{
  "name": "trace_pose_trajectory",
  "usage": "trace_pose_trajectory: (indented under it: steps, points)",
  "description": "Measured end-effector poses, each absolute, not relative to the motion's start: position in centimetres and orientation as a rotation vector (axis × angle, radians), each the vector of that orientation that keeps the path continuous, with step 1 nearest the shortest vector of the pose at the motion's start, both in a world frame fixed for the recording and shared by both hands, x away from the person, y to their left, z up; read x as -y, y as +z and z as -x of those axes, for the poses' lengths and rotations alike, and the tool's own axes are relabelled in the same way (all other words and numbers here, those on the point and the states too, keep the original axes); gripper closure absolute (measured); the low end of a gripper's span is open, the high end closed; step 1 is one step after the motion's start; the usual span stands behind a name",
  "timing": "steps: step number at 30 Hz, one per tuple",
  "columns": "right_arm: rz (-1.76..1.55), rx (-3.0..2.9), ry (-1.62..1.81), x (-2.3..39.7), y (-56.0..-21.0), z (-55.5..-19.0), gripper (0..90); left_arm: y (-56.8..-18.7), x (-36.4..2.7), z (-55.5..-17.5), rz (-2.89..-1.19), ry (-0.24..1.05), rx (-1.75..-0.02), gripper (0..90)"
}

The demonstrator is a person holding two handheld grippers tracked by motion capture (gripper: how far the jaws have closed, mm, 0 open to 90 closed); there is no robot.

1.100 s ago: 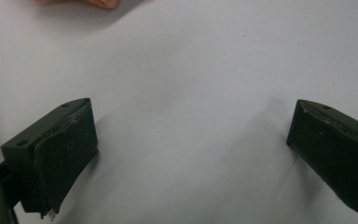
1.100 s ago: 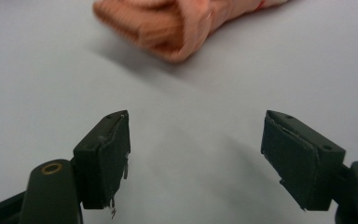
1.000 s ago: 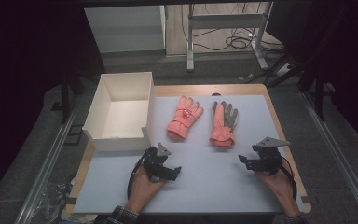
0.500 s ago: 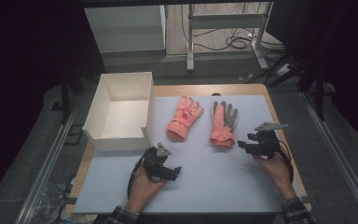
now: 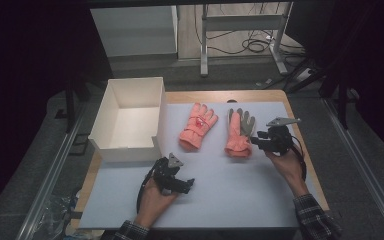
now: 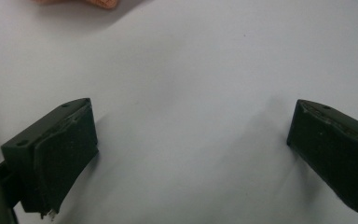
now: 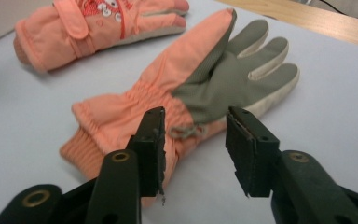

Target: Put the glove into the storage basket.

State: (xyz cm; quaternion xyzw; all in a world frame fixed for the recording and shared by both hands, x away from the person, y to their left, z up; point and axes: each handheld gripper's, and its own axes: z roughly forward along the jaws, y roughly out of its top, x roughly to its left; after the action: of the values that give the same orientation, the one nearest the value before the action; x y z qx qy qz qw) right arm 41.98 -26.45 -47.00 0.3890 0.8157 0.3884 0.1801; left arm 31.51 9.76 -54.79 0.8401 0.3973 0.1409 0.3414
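Two orange gloves lie on the pale mat. One glove (image 5: 198,126) lies back up with a strap, left of centre (image 7: 88,28). The other glove (image 5: 239,132) lies palm up, showing a grey palm (image 7: 200,88). My right gripper (image 5: 258,141) is open, just right of the grey-palmed glove's cuff; in the right gripper view its jaws (image 7: 195,140) hover over the wrist area, holding nothing. My left gripper (image 5: 185,184) rests low on the mat near the front, open with bare mat between its jaws (image 6: 191,149).
An open white box (image 5: 111,145) stands at the table's left side, next to the gloves. The wooden table edge (image 5: 310,150) runs close to the right hand. Desk legs and cables (image 5: 252,47) lie on the floor beyond the table.
My right gripper has moved forward and left from the front right of the mat to the grey-palmed glove's cuff. The left gripper has stayed put.
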Motion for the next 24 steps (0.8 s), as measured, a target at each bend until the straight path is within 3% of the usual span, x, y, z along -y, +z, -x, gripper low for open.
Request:
trace_pose_trajectory:
  steps: [5, 24]
  points:
    - [-1.11, -2.303, 1.124, 25.7, -46.5, -43.7, 63.7, -54.8, -9.8, -31.5, -2.186, 0.367, -1.033, 1.4]
    - [-1.124, -2.314, 1.032, 23.3, -47.3, -48.0, 65.7, -54.8, -9.8, -31.5, -2.186, 0.367, -1.032, 1.4]
